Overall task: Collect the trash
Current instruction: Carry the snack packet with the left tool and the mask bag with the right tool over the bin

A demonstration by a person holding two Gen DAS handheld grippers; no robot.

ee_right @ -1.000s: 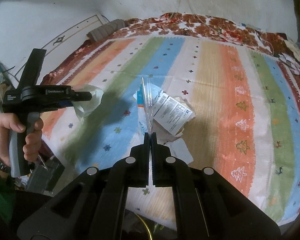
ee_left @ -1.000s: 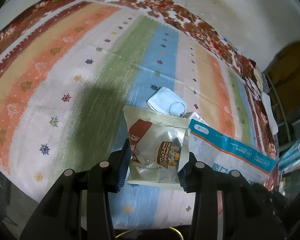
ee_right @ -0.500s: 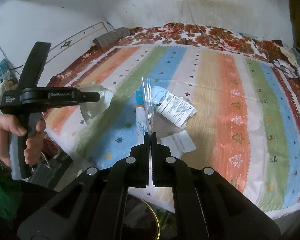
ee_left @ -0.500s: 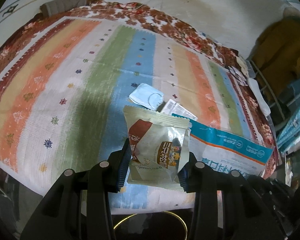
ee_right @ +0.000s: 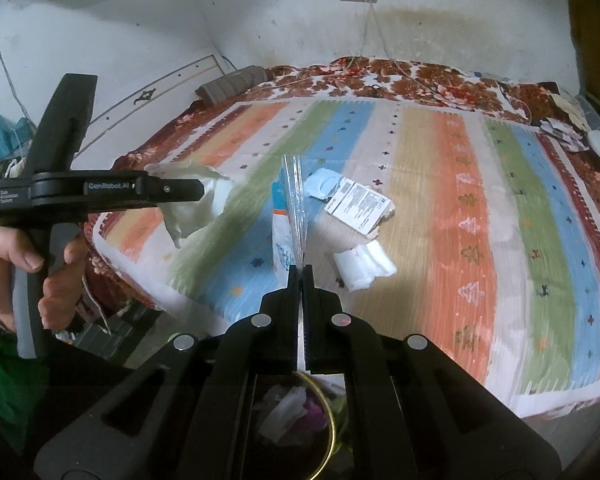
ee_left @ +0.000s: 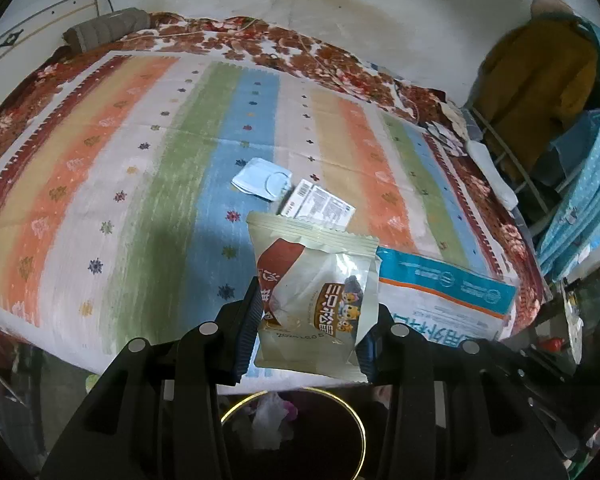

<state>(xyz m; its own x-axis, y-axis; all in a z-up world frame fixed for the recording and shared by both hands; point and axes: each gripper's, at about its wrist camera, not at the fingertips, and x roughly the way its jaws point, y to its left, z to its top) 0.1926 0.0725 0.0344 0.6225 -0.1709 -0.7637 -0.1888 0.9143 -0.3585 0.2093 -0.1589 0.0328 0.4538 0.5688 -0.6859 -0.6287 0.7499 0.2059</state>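
Carry-to-bin step. Left fingers (ee_left: 310, 316) clamp snack packet (ee_left: 316, 292); right fingers (ee_right: 302, 276) pinched tight on blue-white bag (ee_right: 290, 216) — both past bed's (ee_right: 512, 216) near edge, above gold-rimmed bin (ee_left: 296, 424). Next — centre over rim, release. Mask, box, tissue remain mid-bed.

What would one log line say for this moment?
left tool: holds snack wrapper | right tool: holds clear wrapper | bin: below

wrist views downward, sharing bed (ee_left: 148, 168)
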